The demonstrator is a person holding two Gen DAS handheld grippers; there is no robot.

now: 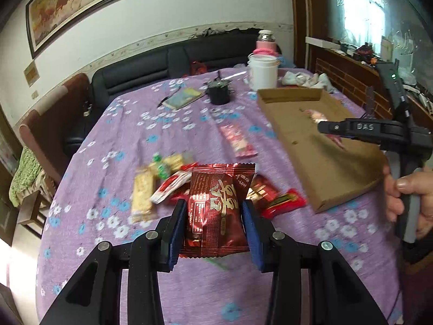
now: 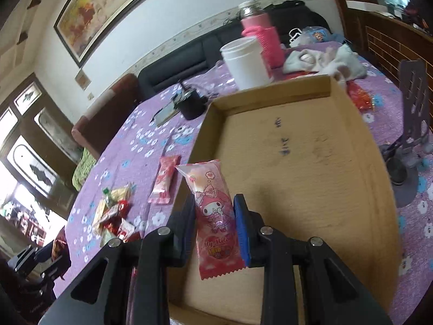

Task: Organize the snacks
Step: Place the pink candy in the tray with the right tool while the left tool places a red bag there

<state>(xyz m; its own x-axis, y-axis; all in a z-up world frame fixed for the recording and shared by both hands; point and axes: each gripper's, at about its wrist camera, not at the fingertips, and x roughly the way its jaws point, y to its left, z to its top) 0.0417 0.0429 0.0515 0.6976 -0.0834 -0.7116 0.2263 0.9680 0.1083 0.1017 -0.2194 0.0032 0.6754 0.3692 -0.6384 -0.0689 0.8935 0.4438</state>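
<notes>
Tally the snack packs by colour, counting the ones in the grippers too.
Approximate, since the pile is blurred:
Dark red: 2, one in the left gripper as the dark red pack, one in the pile.
Bright red: 1.
Red and white: 1.
Pink: 2, one on the cloth, one in the right gripper over the cardboard tray.
Yellow: 2.
Total: 8

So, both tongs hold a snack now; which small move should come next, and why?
Probably lower the right tongs a little and open them, so the pink packet drops into the box. The packet already hangs over the box floor, which shows no snack yet. The left tongs grip the red packet over the pile, away from the box.
</notes>
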